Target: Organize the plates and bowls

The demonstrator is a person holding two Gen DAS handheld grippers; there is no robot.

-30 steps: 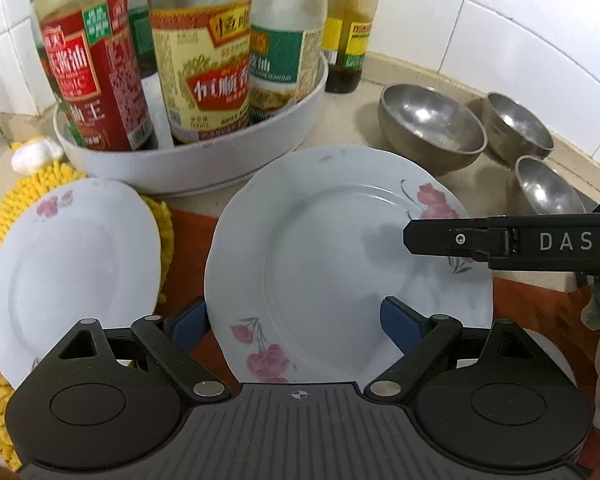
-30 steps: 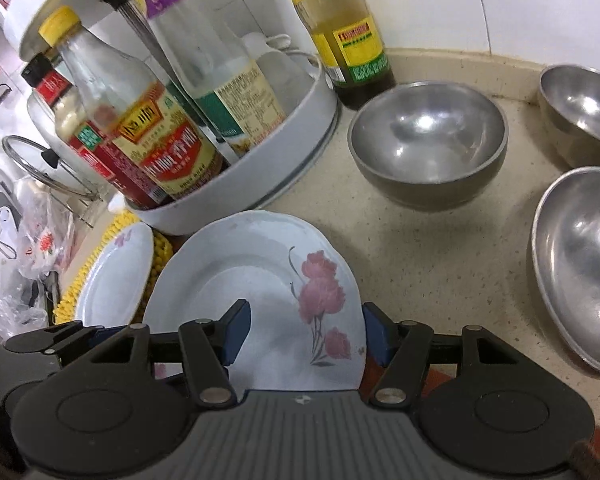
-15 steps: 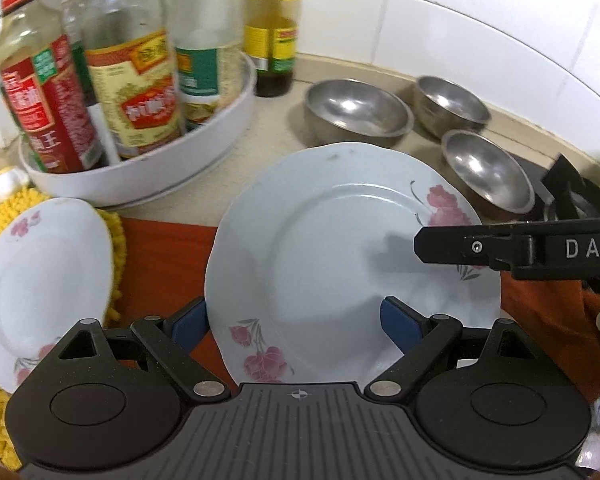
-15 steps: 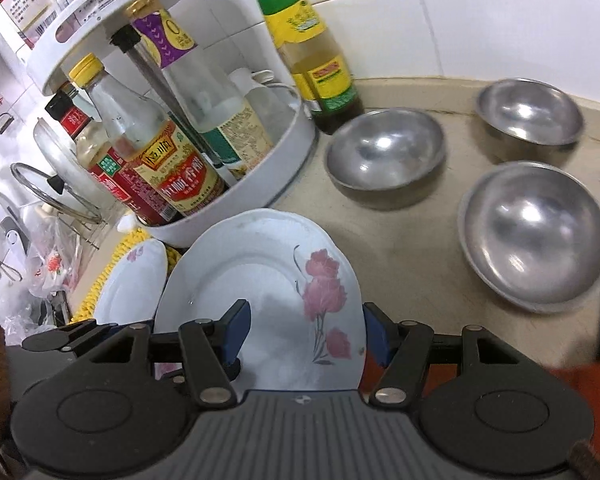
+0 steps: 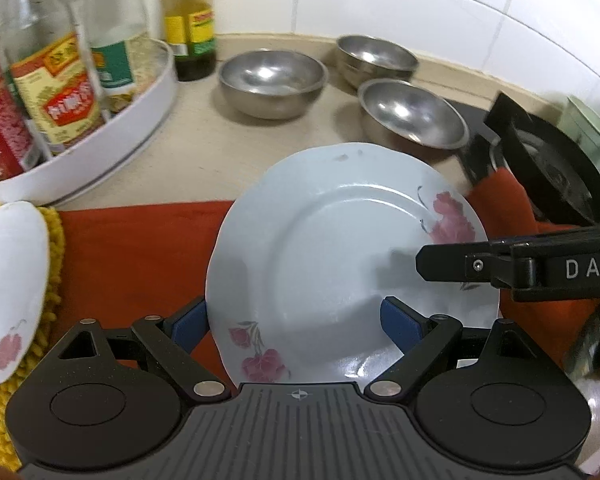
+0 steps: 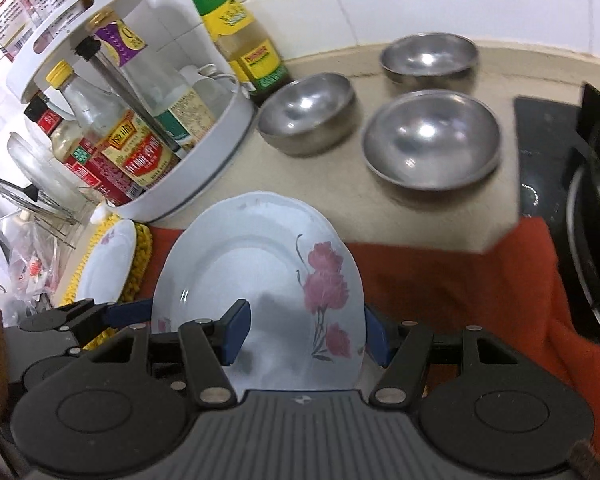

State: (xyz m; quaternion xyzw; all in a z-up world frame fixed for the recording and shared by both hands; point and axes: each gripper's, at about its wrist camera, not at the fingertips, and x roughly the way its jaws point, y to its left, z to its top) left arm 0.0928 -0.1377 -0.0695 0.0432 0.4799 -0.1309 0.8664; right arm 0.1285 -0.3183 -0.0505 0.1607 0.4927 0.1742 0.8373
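Between both claws' blue pads sits the flowered plate (image 5: 340, 256).

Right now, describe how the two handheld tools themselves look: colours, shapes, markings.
Both match. The left tool has a black ribbed body, two round black discs, black linkage bars with silver rivets, and blue pads on its fingers. A small crosshair mark sits at the body's front edge. The right tool is built the same; seen side-on from the left wrist view, its black finger carries white letters "DAS". No cables show.
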